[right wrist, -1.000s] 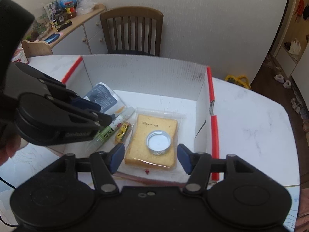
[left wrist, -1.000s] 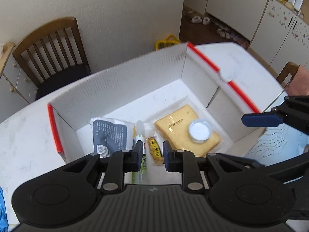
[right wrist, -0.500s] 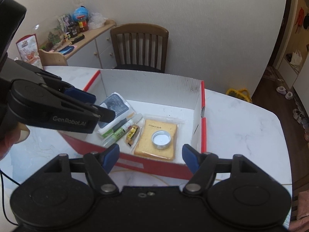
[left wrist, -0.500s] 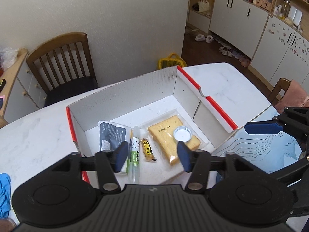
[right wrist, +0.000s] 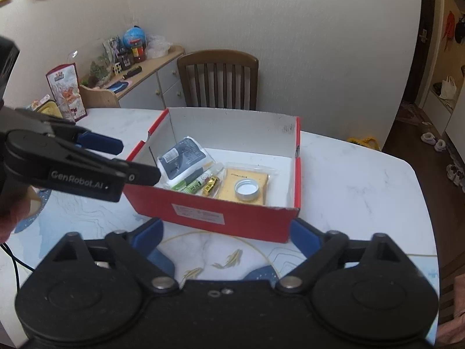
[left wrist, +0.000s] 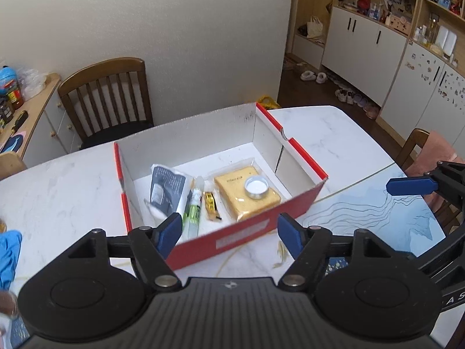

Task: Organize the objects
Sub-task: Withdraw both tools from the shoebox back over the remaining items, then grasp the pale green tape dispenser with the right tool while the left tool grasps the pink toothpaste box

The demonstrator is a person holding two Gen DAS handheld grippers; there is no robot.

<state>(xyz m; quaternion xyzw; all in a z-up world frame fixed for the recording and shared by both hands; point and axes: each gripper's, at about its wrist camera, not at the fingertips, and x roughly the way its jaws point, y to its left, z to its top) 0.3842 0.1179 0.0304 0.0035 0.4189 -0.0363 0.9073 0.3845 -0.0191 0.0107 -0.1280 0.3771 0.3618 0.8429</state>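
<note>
A red cardboard box [left wrist: 247, 231] [right wrist: 203, 215] with white inside stands on the marble table. In it lie a grey-and-white packet [left wrist: 167, 187] [right wrist: 181, 157], a green-white tube [left wrist: 194, 208] [right wrist: 195, 185], a small yellow sachet [left wrist: 211, 206] [right wrist: 211, 185] and a wrapped yellow sponge [left wrist: 247, 196] [right wrist: 242, 181] with a round white lid [left wrist: 256, 186] [right wrist: 247, 189] on top. My left gripper [left wrist: 229, 234] is open and empty, held above the box's near wall. My right gripper [right wrist: 225, 238] is open and empty, in front of the box.
A wooden chair [left wrist: 107, 99] [right wrist: 218, 80] stands behind the table by the wall. A sideboard [right wrist: 145, 78] with clutter is at the left. A blue patterned mat [left wrist: 377, 215] covers the table's near side. A blue cloth [left wrist: 8, 253] lies at the left edge.
Both grippers have pulled back and up out of the box. The left gripper's jaws have opened wide. The items in the box lie as before.
</note>
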